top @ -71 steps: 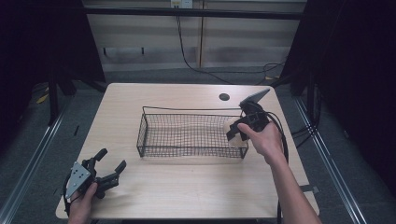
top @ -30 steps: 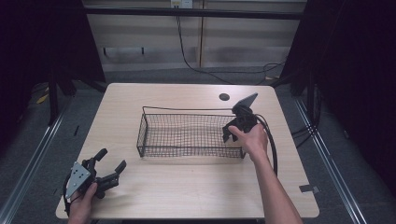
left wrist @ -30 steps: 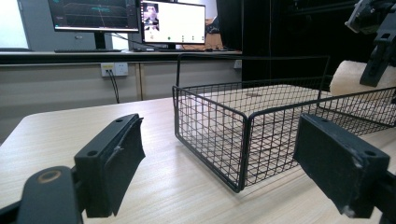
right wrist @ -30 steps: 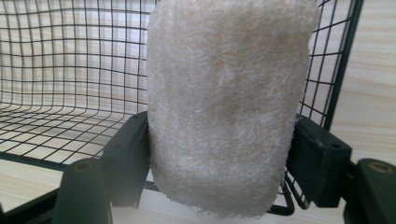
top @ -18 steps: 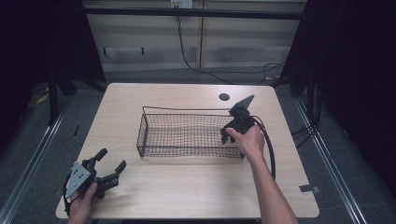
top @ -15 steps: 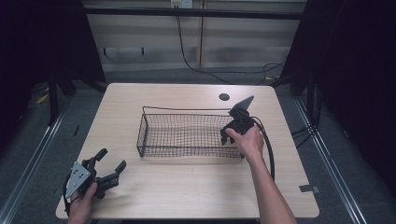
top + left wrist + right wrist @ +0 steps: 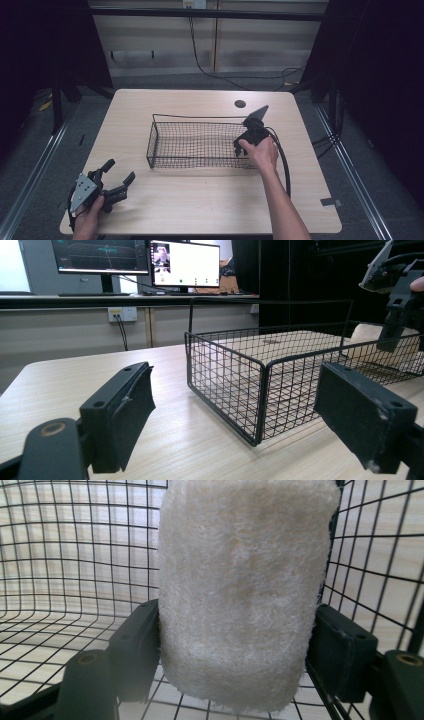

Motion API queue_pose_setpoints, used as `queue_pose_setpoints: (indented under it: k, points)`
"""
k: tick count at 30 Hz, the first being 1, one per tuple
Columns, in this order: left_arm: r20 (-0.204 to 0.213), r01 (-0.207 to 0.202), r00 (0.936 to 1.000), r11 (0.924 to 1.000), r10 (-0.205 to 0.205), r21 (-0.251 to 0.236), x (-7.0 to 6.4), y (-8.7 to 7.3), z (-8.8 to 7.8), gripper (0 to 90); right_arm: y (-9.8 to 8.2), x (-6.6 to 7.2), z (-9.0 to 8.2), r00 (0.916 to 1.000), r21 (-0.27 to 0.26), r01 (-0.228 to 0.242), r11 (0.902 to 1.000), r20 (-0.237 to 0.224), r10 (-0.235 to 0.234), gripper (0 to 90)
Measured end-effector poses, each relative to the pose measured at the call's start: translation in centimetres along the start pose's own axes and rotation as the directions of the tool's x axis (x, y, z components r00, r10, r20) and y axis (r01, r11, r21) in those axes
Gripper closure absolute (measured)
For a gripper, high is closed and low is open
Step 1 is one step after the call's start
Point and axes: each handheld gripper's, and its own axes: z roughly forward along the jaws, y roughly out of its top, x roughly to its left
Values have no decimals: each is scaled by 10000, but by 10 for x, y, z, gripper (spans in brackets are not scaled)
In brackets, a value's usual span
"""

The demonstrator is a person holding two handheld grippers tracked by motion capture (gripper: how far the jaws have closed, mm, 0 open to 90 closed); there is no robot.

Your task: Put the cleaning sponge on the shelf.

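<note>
Both jaws of the right gripper (image 7: 235, 665) clamp a fibrous pad (image 7: 242, 590), now lowered inside the wire basket (image 7: 200, 145); release looks near; the left gripper (image 7: 112, 182) rests spread apart.

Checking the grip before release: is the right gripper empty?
No: in the right gripper view the right gripper has its jaws pressed on both sides of a pale fuzzy sponge, inside the basket.

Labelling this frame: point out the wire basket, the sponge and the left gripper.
wire basket (image 7: 159, 148): high view, its left end wall.
sponge (image 7: 240, 590): right gripper view, middle of its fuzzy face, between the fingers.
left gripper (image 7: 119, 176): high view, midway between its fingertips.
</note>
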Motion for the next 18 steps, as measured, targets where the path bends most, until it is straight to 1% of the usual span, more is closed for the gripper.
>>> queue_pose_setpoints:
  k: [2, 3, 4, 7, 12, 18]
  points:
    - [2, 3, 10000, 10000, -3, -2, 0, 0, 0, 156, 1, 2, 3, 9998, 166, 92, 9998, 171, -94, 282]
    - [2, 3, 10000, 10000, -3, -2, 0, 0, 0, 157, 1, 2, 3, 9998, 166, 92, 9998, 171, -94, 282]
    - [5, 4, 10000, 10000, -4, 1, 0, 0, 0, 156, 2, 3, 4, 9995, 167, 104, 9998, 308, -109, 280]
    - [5, 3, 10000, 10000, -3, -4, 0, 0, 0, 156, 2, 3, 4, 9996, 167, 109, 9998, 253, -113, 279]
    - [4, 3, 10000, 10000, -3, -4, 0, 0, 0, 156, 2, 3, 5, 9993, 294, 41, 9996, 361, -52, 271]
    - [4, 4, 10000, 10000, -4, -2, 0, 0, 0, 157, 2, 5, 8, 9991, 431, 227, 9988, 336, -242, 261]
